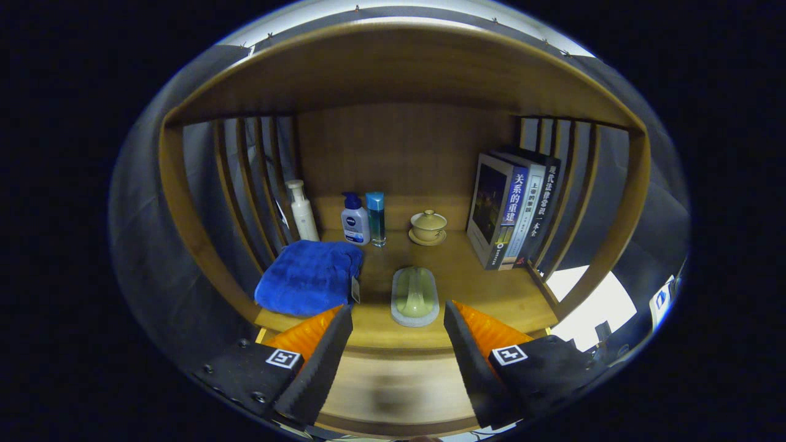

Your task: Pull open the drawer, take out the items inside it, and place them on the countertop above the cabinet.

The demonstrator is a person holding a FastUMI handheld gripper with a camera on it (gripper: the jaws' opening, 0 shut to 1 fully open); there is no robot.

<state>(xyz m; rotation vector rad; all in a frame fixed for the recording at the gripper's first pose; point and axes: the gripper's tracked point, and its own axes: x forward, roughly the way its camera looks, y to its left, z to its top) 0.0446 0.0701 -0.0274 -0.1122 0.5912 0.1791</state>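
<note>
Countertop (491,288) just beyond open hand-held gripper (398,314).

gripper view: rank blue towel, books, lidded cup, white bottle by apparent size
1. blue towel, though it sits nearer the camera
2. books, close to it in apparent size
3. white bottle
4. lidded cup

Gripper open.

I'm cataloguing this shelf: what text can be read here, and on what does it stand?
"关系的重建": spine of the front book.
Other two book spines: too blurred to be sure.
Blue-capped bottle: label too small.
Gripper, open, fingers either side of the green dish: square markers, no words.
</note>
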